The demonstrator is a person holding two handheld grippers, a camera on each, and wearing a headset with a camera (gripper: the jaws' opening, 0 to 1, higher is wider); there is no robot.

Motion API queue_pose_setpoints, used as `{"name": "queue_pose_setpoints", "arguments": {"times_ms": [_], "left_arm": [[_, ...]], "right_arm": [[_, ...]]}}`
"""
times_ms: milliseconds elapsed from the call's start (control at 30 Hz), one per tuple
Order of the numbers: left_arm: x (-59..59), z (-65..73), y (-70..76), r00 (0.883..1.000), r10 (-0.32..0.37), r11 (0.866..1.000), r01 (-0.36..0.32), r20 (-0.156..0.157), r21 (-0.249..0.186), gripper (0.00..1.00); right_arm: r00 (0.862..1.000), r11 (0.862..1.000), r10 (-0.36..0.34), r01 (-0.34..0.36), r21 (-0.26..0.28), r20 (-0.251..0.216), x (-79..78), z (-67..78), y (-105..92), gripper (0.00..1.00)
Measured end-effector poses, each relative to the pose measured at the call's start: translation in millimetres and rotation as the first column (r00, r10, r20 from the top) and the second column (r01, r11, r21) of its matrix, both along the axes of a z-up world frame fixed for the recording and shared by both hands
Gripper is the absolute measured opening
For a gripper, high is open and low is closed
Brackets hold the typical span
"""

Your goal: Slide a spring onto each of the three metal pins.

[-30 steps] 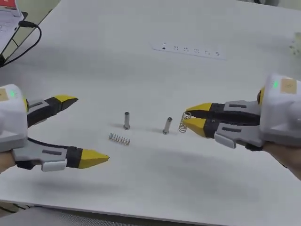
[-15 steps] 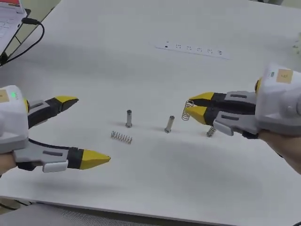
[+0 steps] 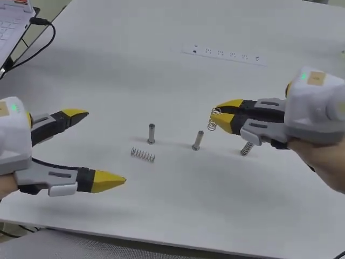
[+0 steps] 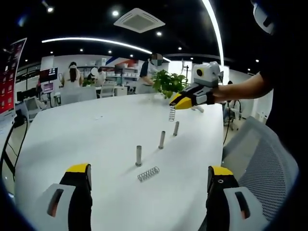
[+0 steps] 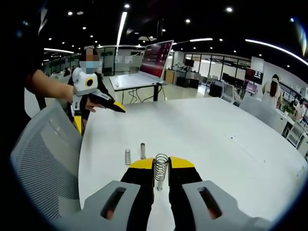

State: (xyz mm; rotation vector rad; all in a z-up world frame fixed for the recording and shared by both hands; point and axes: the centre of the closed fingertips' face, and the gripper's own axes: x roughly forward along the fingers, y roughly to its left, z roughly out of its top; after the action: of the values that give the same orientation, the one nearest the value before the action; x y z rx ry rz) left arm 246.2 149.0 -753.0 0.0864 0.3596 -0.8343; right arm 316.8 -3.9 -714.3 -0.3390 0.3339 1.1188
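Two bare metal pins [image 3: 151, 133] [image 3: 198, 140] stand upright mid-table. A third pin [image 3: 247, 148] to their right looks coiled, as if a spring sits on it. One loose spring [image 3: 143, 155] lies flat in front of the left pin. My right gripper [image 3: 220, 116] hovers above and right of the middle pin, shut on a spring [image 3: 213, 119] that hangs from its tips; the right gripper view has that spring [image 5: 160, 171] upright between the jaws. My left gripper [image 3: 94, 147] is held wide open at the left, well short of the pins [image 4: 138, 155] [image 4: 162, 139].
A white power strip [image 3: 225, 54] lies at the back of the table. A laptop [image 3: 13, 19] and a black cable [image 3: 47, 38] sit at the far left corner. The table's front edge is close below the left gripper. A mesh chair [image 5: 43, 159] stands beside the table.
My right gripper has lifted up and back a little from the middle pin with the spring in it, uncovering the third pin at the right. The left gripper has stayed put.
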Motion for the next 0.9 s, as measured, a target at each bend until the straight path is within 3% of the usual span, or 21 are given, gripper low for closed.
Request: {"name": "queue_pose_setpoints", "arguments": {"times_ms": [200,900], "left_arm": [[-0.3,-0.1,-3.3,1.0,-0.003,1.0,0.003,-0.001,-0.004,0.98],[-3.4,-2.7,2.5,1.0,0.014,1.0,-0.014,-0.013,-0.01,0.98]], "right_arm": [[0.999,0.999,-0.025,0.026,0.02,-0.033,4.4,-6.8,0.4,0.08],[0.998,0.999,-0.043,0.044,0.009,-0.041,12.1,-22.5,7.4,0.08]]}}
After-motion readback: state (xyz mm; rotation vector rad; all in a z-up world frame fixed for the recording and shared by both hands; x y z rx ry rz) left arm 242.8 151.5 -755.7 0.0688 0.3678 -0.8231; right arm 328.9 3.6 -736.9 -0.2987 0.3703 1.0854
